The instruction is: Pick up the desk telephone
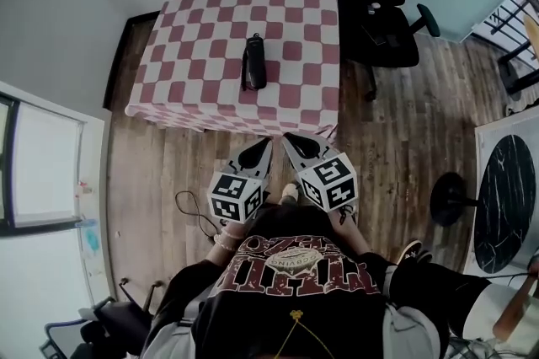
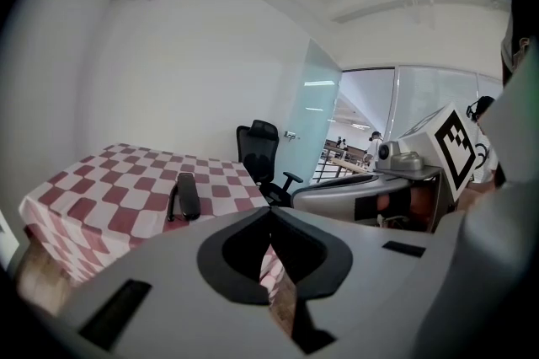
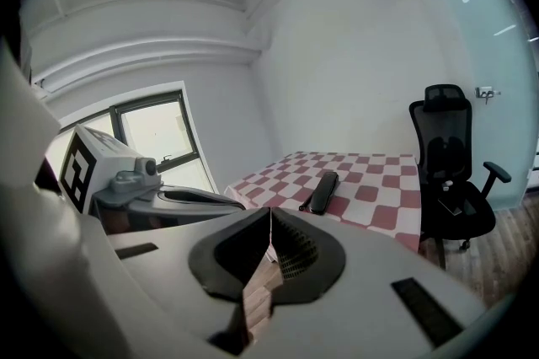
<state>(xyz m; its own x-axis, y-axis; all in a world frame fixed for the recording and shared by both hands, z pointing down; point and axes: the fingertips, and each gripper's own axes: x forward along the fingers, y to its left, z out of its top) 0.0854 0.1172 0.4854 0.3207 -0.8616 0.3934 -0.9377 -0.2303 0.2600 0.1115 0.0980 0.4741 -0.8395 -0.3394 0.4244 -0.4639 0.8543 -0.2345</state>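
Observation:
The black desk telephone lies on the red-and-white checked tablecloth, near the table's front edge. It also shows in the left gripper view as the telephone and in the right gripper view as the telephone. My left gripper and right gripper hover side by side over the floor, just short of the table's front edge. Both are shut, tips meeting, with nothing between them. The left gripper and right gripper each point toward the table.
A black office chair stands at the table's right. A cable lies on the wooden floor to my left. A round black stand base and a dark round table top are at right. White walls bound the left side.

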